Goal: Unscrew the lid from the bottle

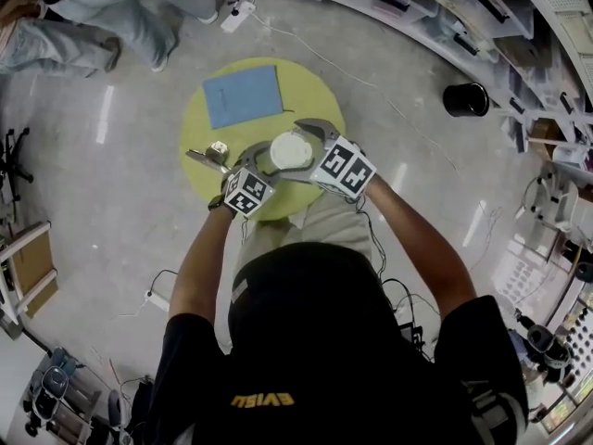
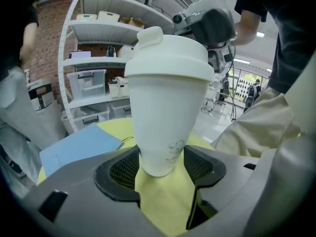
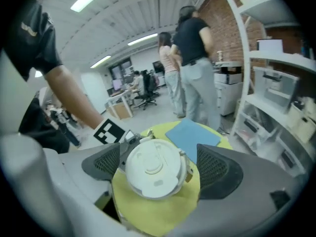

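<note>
Lidded bottle [image 2: 168, 112] — in left tool [image 2: 162, 165]

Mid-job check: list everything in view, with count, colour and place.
Table: one, yellow, round, in front of the person.
Bottle: one, white, upright on the table.
Lid: one, white, on the bottle.
Sheet: one, blue, flat on the table behind the bottle.
Bin: one, black, on the floor right of the table.
Shelves: several, white, along the walls.
Bystanders: two, standing beyond the table.
Left gripper: one, grey, closed on the bottle's lower body.
Right gripper: one, grey, jaws apart around the lid, not pressing it.
</note>
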### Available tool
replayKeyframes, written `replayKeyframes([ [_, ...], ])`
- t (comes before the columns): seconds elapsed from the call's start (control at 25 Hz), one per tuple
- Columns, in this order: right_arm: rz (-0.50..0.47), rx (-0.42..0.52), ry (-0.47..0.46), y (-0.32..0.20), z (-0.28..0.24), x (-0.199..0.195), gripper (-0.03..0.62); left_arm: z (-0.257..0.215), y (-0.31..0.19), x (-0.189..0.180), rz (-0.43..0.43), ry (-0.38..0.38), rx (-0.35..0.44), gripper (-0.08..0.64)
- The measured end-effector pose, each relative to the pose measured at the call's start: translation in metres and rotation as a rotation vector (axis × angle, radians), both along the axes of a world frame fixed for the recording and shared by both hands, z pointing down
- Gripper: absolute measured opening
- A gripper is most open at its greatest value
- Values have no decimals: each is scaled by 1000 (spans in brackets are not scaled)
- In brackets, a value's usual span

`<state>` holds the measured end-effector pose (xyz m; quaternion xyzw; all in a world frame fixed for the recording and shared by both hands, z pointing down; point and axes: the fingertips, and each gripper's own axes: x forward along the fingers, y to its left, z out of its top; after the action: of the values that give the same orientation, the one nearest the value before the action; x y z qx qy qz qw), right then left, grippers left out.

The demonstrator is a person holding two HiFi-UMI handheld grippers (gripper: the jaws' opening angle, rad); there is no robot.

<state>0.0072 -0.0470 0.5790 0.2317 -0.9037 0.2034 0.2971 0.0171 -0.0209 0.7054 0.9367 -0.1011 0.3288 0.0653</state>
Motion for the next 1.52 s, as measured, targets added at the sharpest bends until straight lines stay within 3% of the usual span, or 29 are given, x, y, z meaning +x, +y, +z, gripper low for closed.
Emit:
replayKeyframes([
  [0.12, 250, 19, 37, -6, -1, 8, 464, -3, -1, -5, -16, -4, 5, 295],
  [0.2, 365, 21, 57, -3, 0, 13, 439, -5, -1, 0, -17, 3, 5, 295],
  [0.28, 443, 31, 82, 1, 4, 11, 416, -6, 0, 2, -8, 5, 5, 295],
  [0.52, 596, 61, 135, -1, 12, 11, 423, -5, 1, 1, -18, 5, 9, 293],
  [0.68, 605, 83, 152, -2, 13, 10, 433, -6, 1, 0, -20, 5, 7, 293],
  [1.52, 405, 91, 124, -1, 15, 5, 431, -3, -1, -1, -12, 13, -8, 290],
])
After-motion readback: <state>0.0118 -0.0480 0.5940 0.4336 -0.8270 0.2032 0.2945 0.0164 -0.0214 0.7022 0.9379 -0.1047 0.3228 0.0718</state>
